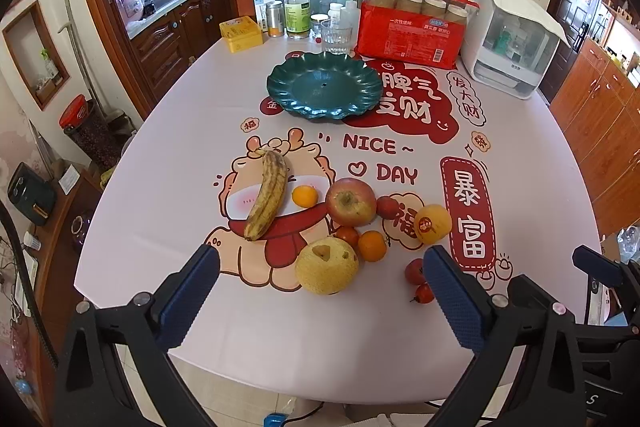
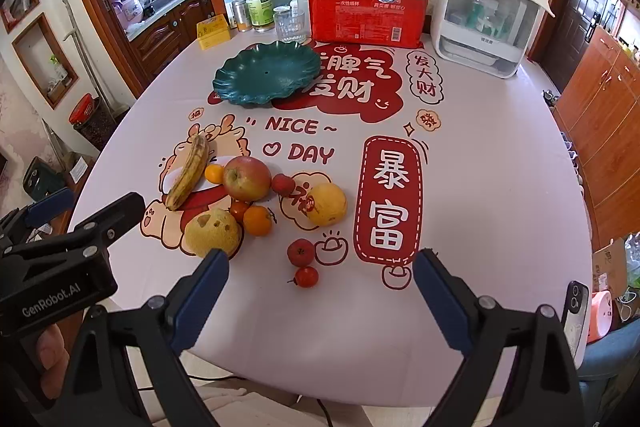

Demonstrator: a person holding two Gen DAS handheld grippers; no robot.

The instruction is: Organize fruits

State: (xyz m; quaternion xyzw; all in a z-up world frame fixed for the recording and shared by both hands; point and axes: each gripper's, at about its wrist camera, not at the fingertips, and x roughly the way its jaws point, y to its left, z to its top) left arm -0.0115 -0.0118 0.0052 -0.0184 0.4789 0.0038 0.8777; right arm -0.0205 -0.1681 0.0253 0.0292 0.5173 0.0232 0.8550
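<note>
On the near half of the counter, covered by a pale cloth printed with red cartoon figures, the fruits lie in a loose cluster. A spotted banana lies at the left, with a small orange just beside it and a red apple next along. In front of the apple sit a yellow pear with a bitten patch, a small red tomato and another orange. A yellow fruit with a sticker rests to the right, apart from the apple, and a small red fruit lies between them. Two small red fruits lie nearest the counter's edge. Farther back, a dark green scalloped plate stands with nothing on it, well apart from the fruit. Behind it stands a red package of cups.

The left gripper hovers over the near edge, fingers spread wide and holding nothing. The right gripper is likewise spread wide, nothing between its fingers.
</note>
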